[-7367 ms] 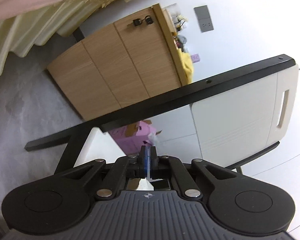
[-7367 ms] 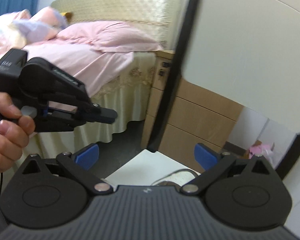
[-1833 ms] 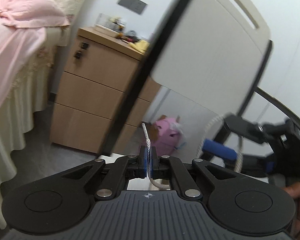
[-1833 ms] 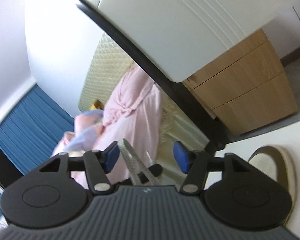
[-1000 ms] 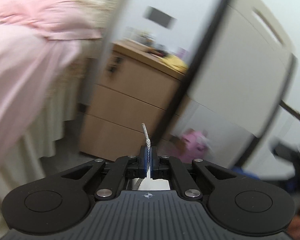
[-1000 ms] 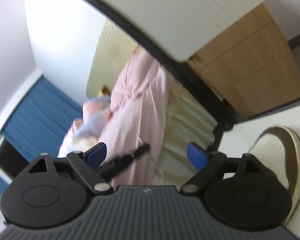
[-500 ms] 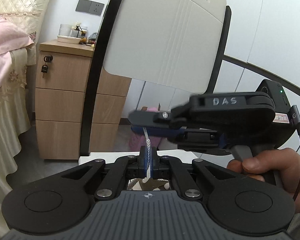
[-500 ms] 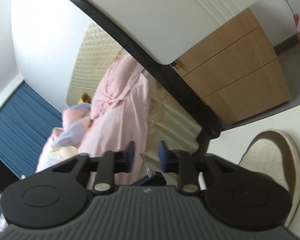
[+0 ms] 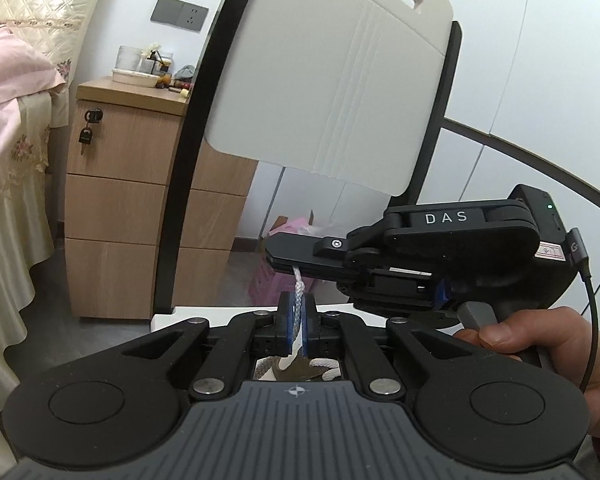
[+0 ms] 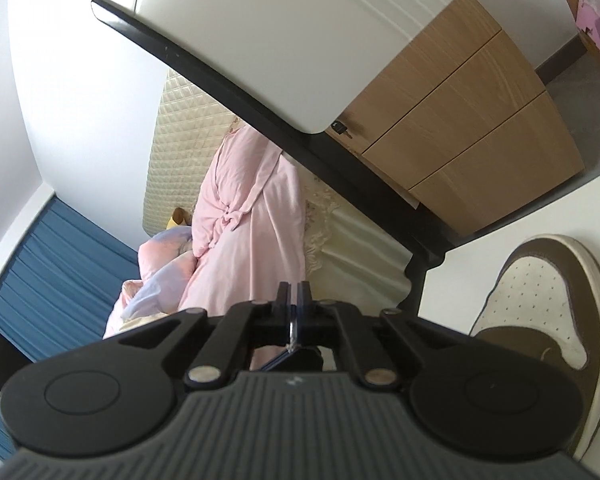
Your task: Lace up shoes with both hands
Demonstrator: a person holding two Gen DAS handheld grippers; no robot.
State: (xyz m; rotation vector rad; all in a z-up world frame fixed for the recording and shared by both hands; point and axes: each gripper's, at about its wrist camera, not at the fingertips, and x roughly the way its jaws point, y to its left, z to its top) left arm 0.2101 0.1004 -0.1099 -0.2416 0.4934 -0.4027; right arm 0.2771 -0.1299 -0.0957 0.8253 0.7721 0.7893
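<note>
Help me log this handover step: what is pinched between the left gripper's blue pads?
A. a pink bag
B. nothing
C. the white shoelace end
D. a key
C: the white shoelace end stands up between the closed pads of the left gripper, its tip reaching the right gripper.

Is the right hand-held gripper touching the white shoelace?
Touching. In the left wrist view the right hand-held gripper pinches the shoelace tip just above the left hand-held gripper.

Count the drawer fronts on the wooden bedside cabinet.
3, stacked on the cabinet: the top one with a key in its lock, the middle one, the bottom one. The chair frame hides their right parts.
</note>
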